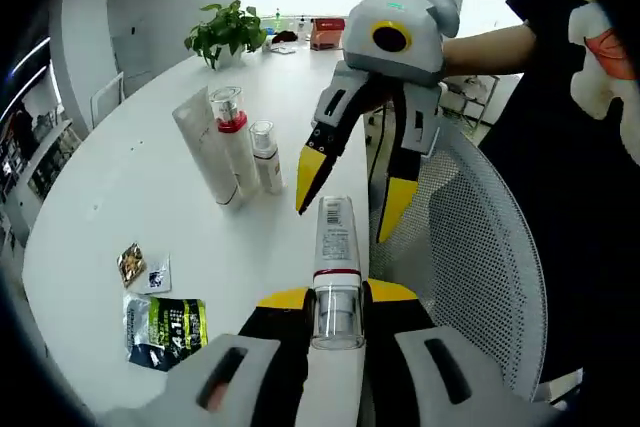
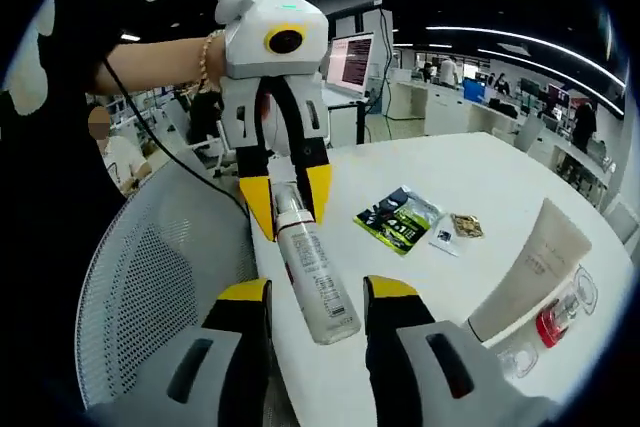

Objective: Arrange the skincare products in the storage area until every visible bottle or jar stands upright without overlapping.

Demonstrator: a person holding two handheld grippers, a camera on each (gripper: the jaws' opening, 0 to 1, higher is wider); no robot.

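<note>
- Currently mid-handover, by the look of it: slim white pump bottle with a clear cap and printed label (image 1: 336,272) carried lying along the left gripper (image 1: 338,299), cap end pinched between its yellow-tipped jaws, base end pointing away over the near edge of the round white table (image 1: 120,197)
- Held clear of the tabletop and beside the white mesh chair back (image 1: 480,247), probably so the second tool can get at the free end without knocking anything
- Right gripper (image 1: 348,197) seen hanging over the far end of that bottle, jaws spread wide, one tip on each side, not touching
- From the right gripper view, same bottle (image 2: 312,267) reaching in between the right gripper's (image 2: 315,312) own spread jaws, with the left gripper (image 2: 285,202) clamping its cap end at the far side
- Likely purpose: a regrip lower down the body, so the bottle can be turned base-down and stood up
- Storage group further along the table: tall white squeeze tube (image 1: 205,152), white bottle with a red collar (image 1: 233,137) and small clear-capped bottle (image 1: 266,152), close together, whether upright or leaning hard to tell
- Green-and-black sachet (image 1: 170,327) and small flat packets (image 1: 140,267) lying flat nearer in, apart from the bottles
- Potted green plant (image 1: 228,32) at the far end, well out of the way
- Judgement: task only partly done, one bottle not yet standing
</note>
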